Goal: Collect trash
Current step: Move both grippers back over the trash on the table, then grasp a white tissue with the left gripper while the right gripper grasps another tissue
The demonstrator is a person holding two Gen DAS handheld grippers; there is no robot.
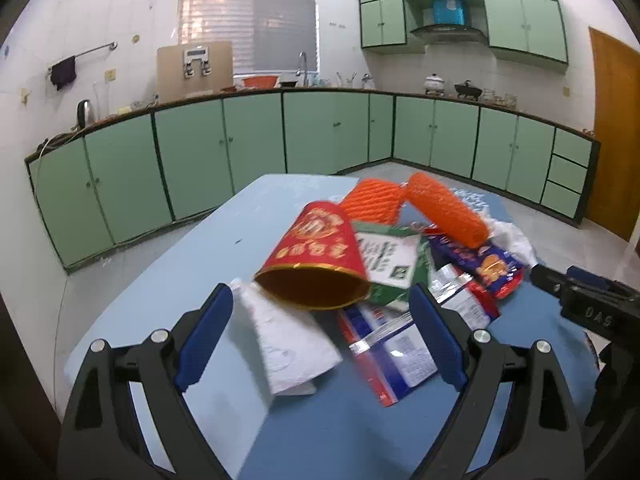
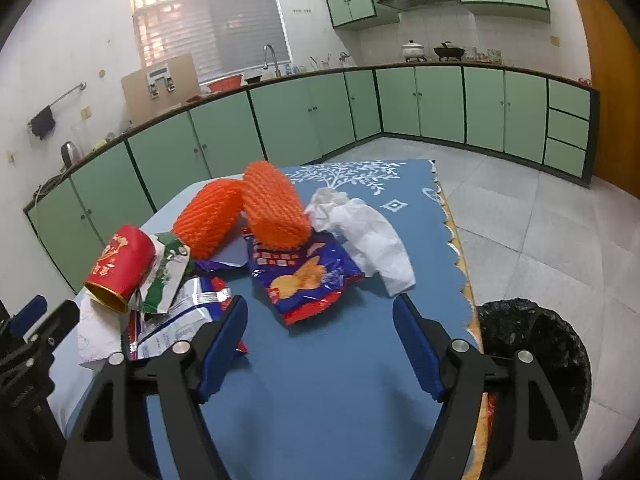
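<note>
Now | left gripper fingers spread, above red cup; right gripper fingers spread, over table

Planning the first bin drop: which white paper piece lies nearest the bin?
The crumpled white tissue right of the orange foam nets, closest the black-lined bin.

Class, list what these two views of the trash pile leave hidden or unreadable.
- Bin contents: right wrist view, black liner hides them.
- Blue foil wrapper text: left wrist view, blurred.
- Table beneath the pile: both views, covered by litter.
- Right claw: left wrist view, cut off by the edge.
</note>
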